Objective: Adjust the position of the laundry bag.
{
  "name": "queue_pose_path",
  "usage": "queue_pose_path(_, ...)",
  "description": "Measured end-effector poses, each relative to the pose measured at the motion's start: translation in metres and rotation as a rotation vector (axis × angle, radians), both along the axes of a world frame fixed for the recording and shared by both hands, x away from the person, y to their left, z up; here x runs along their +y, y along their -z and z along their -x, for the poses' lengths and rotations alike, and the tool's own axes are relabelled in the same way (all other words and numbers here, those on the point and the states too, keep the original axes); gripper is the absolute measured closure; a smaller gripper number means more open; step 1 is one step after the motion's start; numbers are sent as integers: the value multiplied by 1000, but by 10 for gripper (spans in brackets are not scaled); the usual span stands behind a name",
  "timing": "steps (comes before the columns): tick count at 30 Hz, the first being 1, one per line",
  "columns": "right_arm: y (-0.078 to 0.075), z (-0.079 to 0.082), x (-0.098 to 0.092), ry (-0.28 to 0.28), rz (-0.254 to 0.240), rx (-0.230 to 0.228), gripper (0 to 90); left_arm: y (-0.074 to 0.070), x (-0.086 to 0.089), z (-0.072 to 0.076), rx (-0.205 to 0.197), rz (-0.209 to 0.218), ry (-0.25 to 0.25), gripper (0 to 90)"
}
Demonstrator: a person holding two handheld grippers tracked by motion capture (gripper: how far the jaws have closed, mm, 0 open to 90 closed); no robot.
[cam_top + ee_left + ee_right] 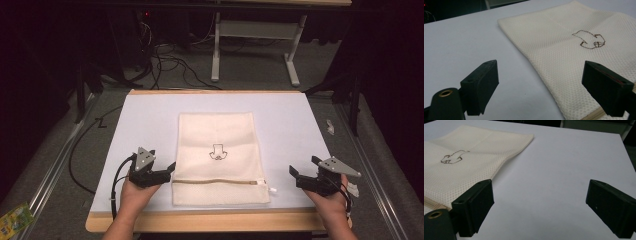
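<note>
A cream mesh zip bag [217,155] lies flat in the middle of the white table top [290,120], with a small brown outline drawing [218,152] on it and a zipper [220,181] across its near end. My left gripper [167,169] rests just left of the bag's near corner, jaws open and empty. In the left gripper view the bag [564,47] runs up the right side between and beyond the jaws. My right gripper [300,172] sits off the bag's right side, open and empty. The bag's edge [469,162] appears at the left of the right gripper view.
The table has a wooden front edge [210,221]. Black cables [80,150] trail over the grey floor at the left. A white table frame [255,45] stands beyond the far edge. A green packet [12,220] lies on the floor at the bottom left.
</note>
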State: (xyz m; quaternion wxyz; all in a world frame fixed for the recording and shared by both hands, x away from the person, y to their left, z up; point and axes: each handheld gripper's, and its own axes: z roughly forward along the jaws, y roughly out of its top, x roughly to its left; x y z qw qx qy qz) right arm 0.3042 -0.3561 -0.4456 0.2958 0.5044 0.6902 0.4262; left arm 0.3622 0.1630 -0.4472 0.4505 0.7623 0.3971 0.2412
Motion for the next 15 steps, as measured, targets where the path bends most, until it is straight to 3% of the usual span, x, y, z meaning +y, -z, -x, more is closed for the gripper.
queue_pose_path(4,0,0,4,-27,31,-1,78,0,-3,-1,-8,-18,0,131)
queue_pose_path(12,-4,4,1,-26,27,-16,84,3,-3,-3,10,-33,5,144)
queue_pose_path(15,-4,4,1,-28,29,-16,85,3,-3,-4,19,-20,4,146)
